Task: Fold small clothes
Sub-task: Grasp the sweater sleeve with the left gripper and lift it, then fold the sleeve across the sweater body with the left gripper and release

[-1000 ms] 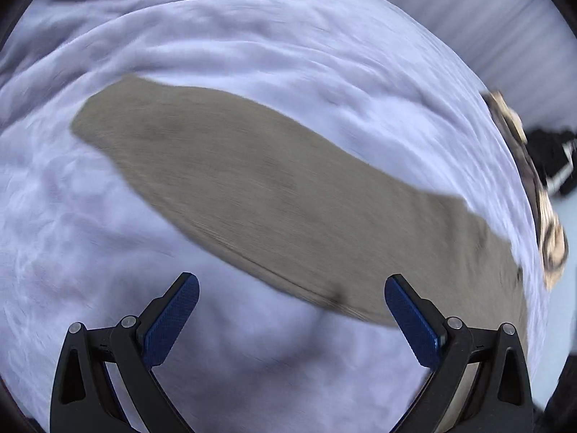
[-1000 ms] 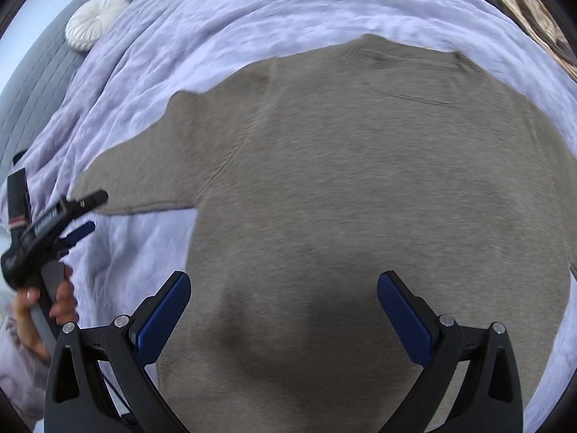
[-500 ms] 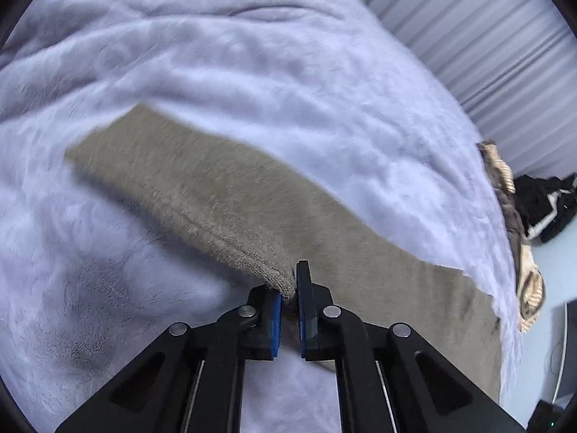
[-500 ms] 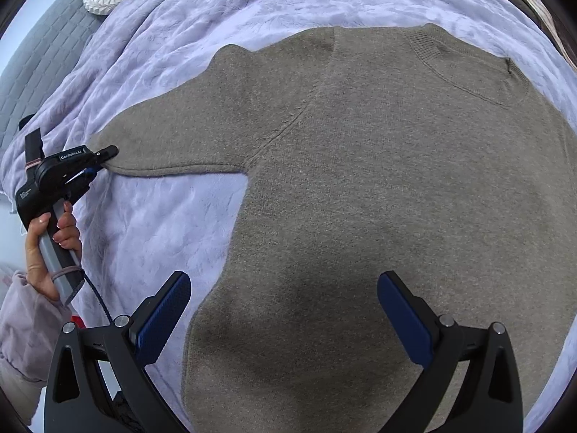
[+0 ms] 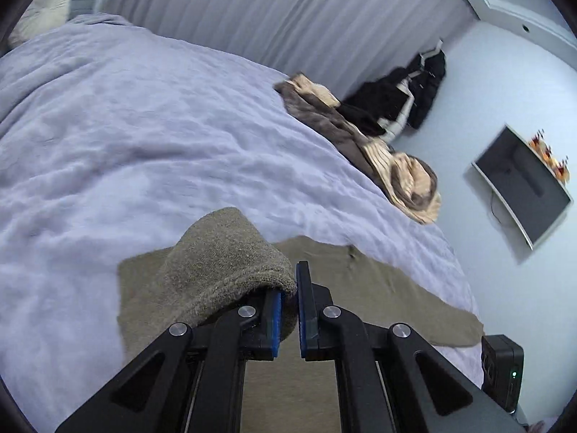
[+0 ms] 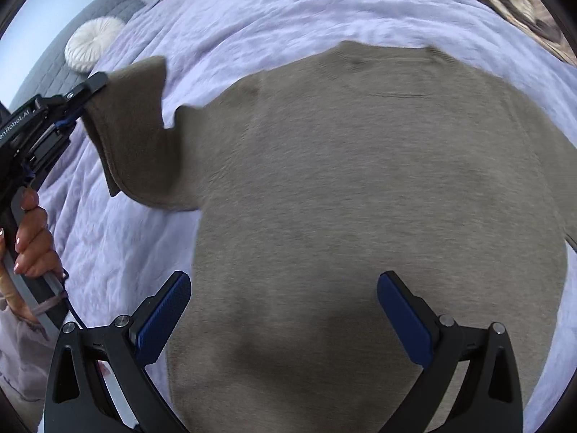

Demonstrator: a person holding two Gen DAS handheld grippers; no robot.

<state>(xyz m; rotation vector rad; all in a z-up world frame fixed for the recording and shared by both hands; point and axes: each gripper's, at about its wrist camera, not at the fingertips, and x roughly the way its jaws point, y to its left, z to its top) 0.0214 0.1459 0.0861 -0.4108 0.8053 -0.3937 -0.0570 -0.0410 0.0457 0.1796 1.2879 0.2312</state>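
A lilac bedspread [image 6: 288, 11] covers the bed, w/ a taupe sweater [image 6: 360, 198] spread flat across its middle and a brown-and-cream heap of clothes [image 5: 396, 166] at the spread's far edge. The left gripper [image 5: 288, 303], jaws clamped on the sweater's sleeve cuff [image 5: 230, 263], holds that sleeve lifted off the spread at the sweater's left side. The right gripper [image 6: 285, 310] hangs over the sweater's lower body, jaws wide apart, gripping nothing.

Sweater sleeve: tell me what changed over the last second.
The left claw, open over the flat sleeve a second ago, shut on the sleeve cuff and lifted it off the lilac blanket, swinging it toward the sweater body. The right claw stayed open above the body, holding nothing.
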